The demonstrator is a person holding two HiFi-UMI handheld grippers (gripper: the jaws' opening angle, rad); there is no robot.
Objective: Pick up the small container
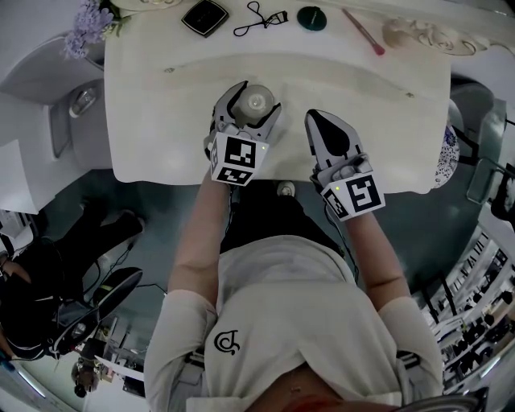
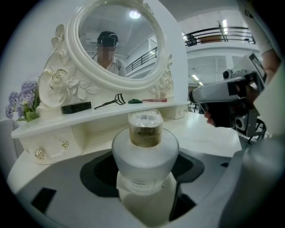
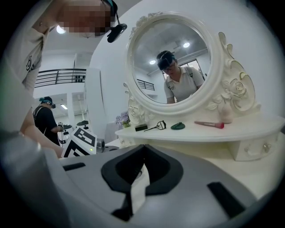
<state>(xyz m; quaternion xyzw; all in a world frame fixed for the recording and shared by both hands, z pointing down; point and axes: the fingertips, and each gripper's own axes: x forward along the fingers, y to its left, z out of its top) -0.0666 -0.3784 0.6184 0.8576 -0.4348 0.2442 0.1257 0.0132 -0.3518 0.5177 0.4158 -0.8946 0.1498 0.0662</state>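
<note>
Left gripper (image 1: 254,105) clamps the small container (image 2: 144,153) by its frosted body, ready for lifting off the surface (image 1: 386,121); right gripper (image 1: 320,121), at 3 o'clock, waits closed, empty

Cream vanity table (image 1: 362,88) here, with a carved round mirror (image 2: 138,40) and a raised shelf (image 2: 89,116) under it. Purple flowers (image 1: 90,24) sit at the left end. Grey floor (image 1: 161,209), white walls, a black-railed balcony (image 2: 213,32) up high, and a ceiling light (image 2: 135,14) reflected in the glass.
</note>
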